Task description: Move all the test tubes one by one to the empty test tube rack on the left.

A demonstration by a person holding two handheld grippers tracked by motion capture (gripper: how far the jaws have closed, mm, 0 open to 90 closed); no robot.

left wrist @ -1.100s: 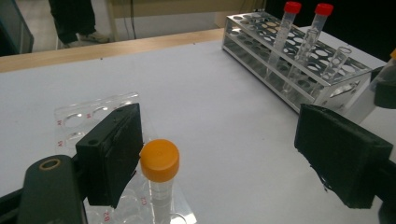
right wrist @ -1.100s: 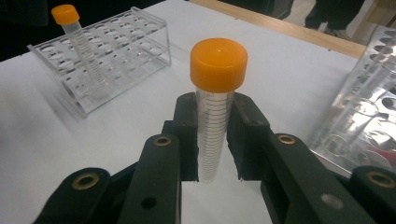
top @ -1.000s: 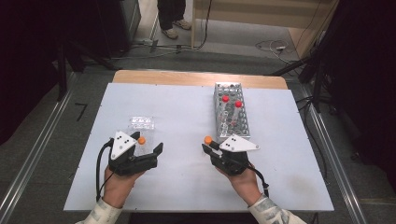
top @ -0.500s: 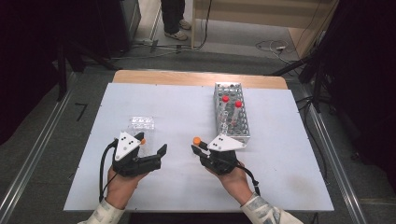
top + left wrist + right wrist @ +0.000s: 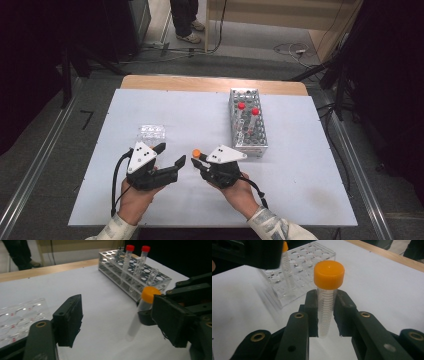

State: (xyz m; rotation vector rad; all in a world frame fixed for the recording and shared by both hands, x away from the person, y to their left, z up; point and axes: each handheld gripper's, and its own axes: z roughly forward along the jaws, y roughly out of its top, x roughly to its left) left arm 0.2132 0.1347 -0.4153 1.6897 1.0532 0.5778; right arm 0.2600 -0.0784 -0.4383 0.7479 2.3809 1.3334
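Orange-capped tube (image 5: pixel 327 302), lower end hidden between right tongs (image 5: pixel 327 316) pads.

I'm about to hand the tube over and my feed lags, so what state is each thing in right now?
Orange-capped tube: capped, upright, clamped in the right gripper.
Right gripper: shut on the tube.
Left gripper: open, jaws just been closing, pads clear of the tube.
Tube rack: on the table, two red-capped tubes standing in it.
Clear well plate: flat on the table, untouched.
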